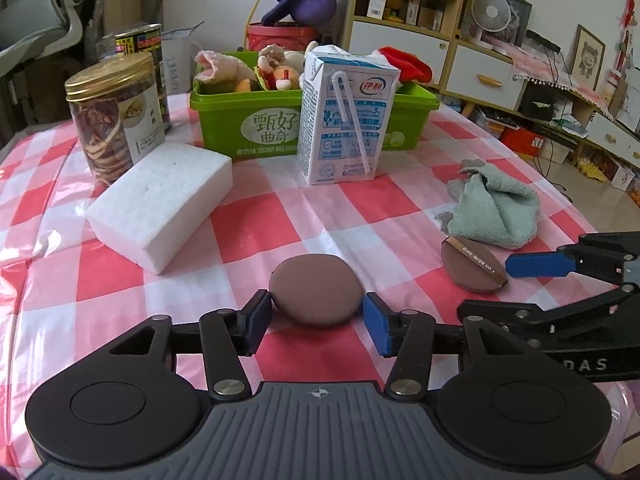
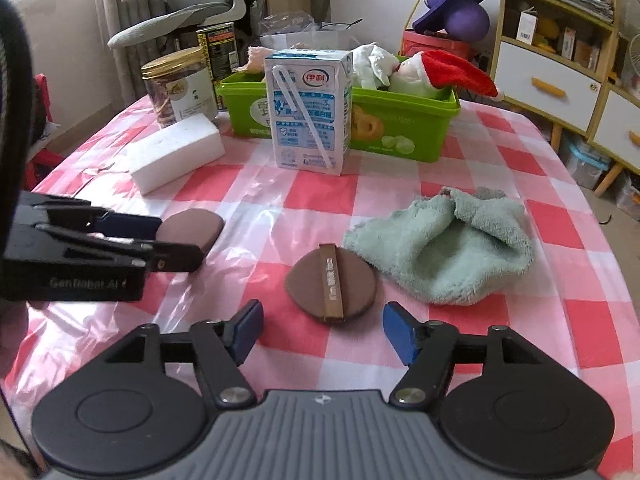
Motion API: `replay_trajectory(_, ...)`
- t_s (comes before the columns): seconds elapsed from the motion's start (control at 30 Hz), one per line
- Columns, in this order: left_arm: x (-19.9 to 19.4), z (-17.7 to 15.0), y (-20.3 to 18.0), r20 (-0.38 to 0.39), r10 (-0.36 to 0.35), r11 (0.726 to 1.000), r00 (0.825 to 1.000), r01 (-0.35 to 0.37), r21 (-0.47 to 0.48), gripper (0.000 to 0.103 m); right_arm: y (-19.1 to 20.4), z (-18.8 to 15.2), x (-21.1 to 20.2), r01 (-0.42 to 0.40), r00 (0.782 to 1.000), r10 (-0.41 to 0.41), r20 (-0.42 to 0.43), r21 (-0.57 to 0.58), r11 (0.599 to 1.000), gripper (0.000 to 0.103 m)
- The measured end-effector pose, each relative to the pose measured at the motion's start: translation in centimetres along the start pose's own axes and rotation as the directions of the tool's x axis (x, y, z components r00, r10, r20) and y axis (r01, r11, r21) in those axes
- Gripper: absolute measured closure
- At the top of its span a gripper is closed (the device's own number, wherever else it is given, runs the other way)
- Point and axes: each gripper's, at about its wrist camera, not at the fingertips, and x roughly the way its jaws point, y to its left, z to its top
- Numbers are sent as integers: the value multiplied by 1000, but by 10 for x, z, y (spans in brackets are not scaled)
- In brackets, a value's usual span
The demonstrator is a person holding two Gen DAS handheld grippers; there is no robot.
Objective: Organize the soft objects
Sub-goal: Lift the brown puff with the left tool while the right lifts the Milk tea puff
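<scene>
On the near surface point(image 1: 120, 280), our left tool point(image 1: 318, 312) grips a brown puff point(image 1: 316, 292); right tool point(image 2: 322, 326) wide around a strapped puff point(image 2: 332, 284).

carton point(image 1: 346, 120) before bin point(image 1: 248, 124) | foam block point(image 1: 160, 204) left | towel point(image 1: 496, 208) right | two puffs point(image 1: 316, 290) nearest

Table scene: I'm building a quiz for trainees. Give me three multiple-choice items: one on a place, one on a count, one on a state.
1. Relative to the bin, the carton stands: A inside, B in front, C behind.
2. Brown puffs in view: A one, B two, C four.
3. The right gripper is: A open, B shut on a puff, C shut on the carton.

Key: B, it hides part of the bin's front wall; B, a plain puff and a strapped puff; A, its pads stand clear of the strapped puff.
</scene>
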Motion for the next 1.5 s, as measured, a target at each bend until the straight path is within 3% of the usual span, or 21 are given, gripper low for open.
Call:
replay_trajectory(0.1,2,2,-2,-1,9,1000,1000,-9,1,50,1,6,5,-1,1000,1,2,17,1000,61)
replay_trajectory(0.23,2,4,-3,-10,20,1000,1000,-20,13,54,6,12,7,7,1000,-7,4,4,1000,85)
replay_trajectory(0.33,0,4,-4,-16,15,1000,1000,-15,25,60,8,13,3,-28,1000,28,13,-3,1000,86)
replay_trajectory(1.27,-27,20,-4,51,-4,999,999,2,36,60,-1,31,-30,-138,988,133,84,57,989,90)
replay_trajectory(1.5,-17,14,-8,-19,23,998,1000,-22,66,60,10,23,-13,-145,989,145,-12,18,989,71)
